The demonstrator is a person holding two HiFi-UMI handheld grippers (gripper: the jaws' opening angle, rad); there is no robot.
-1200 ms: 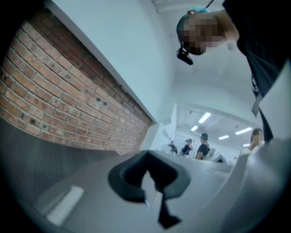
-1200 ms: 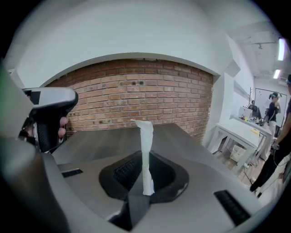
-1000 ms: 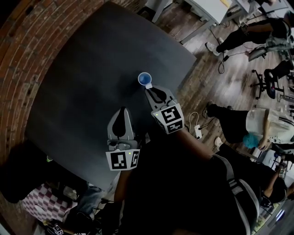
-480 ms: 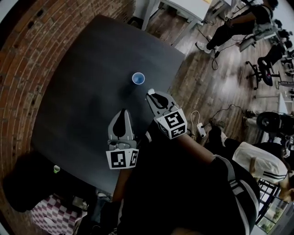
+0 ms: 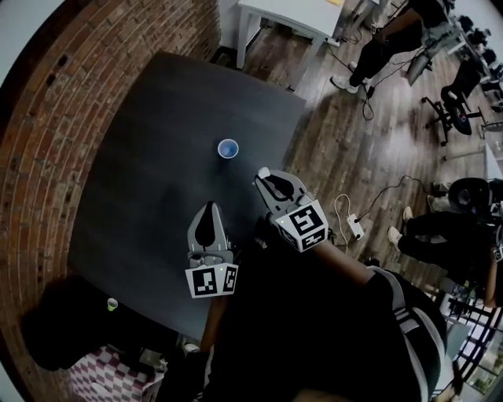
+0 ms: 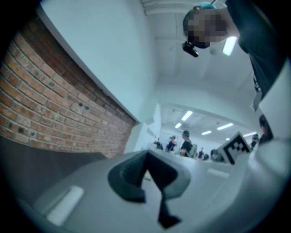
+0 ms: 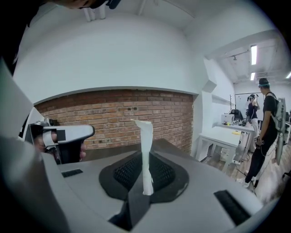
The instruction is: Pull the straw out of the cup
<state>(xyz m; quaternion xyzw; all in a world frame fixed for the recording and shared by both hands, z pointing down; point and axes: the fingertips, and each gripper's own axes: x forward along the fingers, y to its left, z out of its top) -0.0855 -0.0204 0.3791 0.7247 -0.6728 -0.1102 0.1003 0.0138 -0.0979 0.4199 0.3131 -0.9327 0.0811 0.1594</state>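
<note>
A small blue cup stands upright and alone on the dark table; I see no straw in it. My right gripper hovers just right of and nearer than the cup, shut on a white straw. In the right gripper view the straw stands up between the jaws of that gripper, bent at its top end. My left gripper hangs over the table's near part, shut on nothing. In the left gripper view that gripper points up toward the wall and ceiling.
A brick wall runs along the table's left side. Past the far edge stands a white table. People and an office chair are on the wood floor at right, with a power strip. A small green cup sits at lower left.
My right gripper has drawn back from the cup toward me with the straw in it; the cup now stands apart from it. The left gripper has stayed put.
</note>
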